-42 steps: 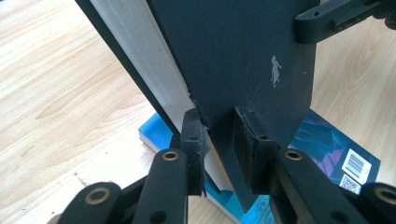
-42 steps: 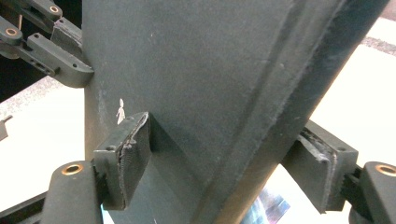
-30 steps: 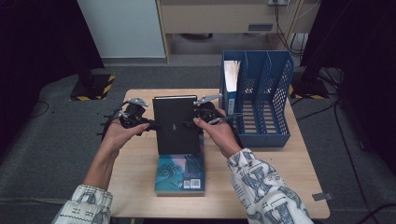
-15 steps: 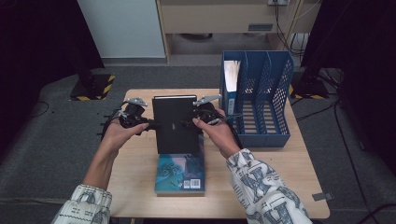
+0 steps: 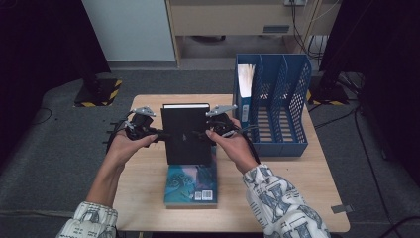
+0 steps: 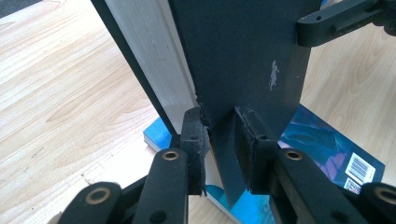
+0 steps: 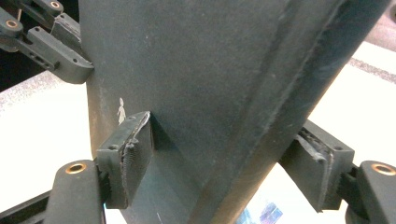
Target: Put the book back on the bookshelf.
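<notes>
Wooden desk (image 5: 148,173): left claw (image 5: 159,135) and right claw (image 5: 202,134) each clamp the upright black book (image 5: 187,134) above a teal book (image 5: 190,186).

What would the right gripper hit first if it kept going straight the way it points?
The black book: it already stands between the jaws of the right gripper, spine side in. Past it, likely the left gripper on the book's opposite edge, though depth there is hard to judge.

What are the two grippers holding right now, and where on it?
Both hold the black book upright: the left gripper clamps its front cover by the page edge, the right gripper spans the spine side.
</notes>
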{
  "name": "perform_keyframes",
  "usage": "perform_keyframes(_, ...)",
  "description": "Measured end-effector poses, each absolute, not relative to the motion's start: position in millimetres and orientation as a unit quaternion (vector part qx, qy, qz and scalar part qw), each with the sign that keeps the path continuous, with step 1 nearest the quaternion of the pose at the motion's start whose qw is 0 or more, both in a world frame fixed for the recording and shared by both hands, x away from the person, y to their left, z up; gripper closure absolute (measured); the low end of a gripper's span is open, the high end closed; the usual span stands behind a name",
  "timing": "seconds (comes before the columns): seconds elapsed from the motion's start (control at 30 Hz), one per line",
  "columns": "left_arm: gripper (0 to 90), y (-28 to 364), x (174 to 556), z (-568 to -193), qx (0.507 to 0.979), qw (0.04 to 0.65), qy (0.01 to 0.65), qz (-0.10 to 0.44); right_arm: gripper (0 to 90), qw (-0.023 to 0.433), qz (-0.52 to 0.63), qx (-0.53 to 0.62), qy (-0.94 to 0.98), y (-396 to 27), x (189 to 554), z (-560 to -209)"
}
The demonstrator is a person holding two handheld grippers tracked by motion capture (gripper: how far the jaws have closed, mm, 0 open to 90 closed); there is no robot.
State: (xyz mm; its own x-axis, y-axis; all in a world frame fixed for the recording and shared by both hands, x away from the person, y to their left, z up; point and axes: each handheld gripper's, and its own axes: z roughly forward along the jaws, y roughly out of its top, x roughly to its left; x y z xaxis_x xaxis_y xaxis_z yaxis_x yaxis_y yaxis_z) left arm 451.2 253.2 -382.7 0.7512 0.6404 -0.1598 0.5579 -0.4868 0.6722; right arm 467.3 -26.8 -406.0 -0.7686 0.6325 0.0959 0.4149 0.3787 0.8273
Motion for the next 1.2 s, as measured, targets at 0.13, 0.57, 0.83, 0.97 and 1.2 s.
perform_keyframes(0.13, 73.4, 253.6, 444.2, -382.7, 0.86, 0.371, 0.346, 0.058, 28.8, 0.128, 0.456, 0.308, 0.825, -28.4, 459.4, -404.2)
perform_keyframes(0.57, 72.4, 252.2, 408.6, -385.1, 0.856, 0.379, 0.343, 0.074, 29.4, 0.154, 0.458, 0.272, 0.832, -32.0, 421.7, -399.4)
perform_keyframes(0.83, 71.1, 254.5, 399.2, -389.3, 0.848, 0.395, 0.344, 0.074, 26.1, 0.158, 0.453, 0.246, 0.842, -33.4, 413.2, -399.2)
perform_keyframes(0.97, 71.0, 254.9, 397.1, -390.1, 0.848, 0.399, 0.342, 0.074, 20.9, 0.152, 0.457, 0.235, 0.844, -31.9, 415.3, -399.2)
perform_keyframes(1.2, 67.5, 254.7, 393.4, -392.8, 0.844, 0.406, 0.342, 0.08, 14.3, 0.142, 0.456, 0.23, 0.848, -22.1, 418.0, -399.6)
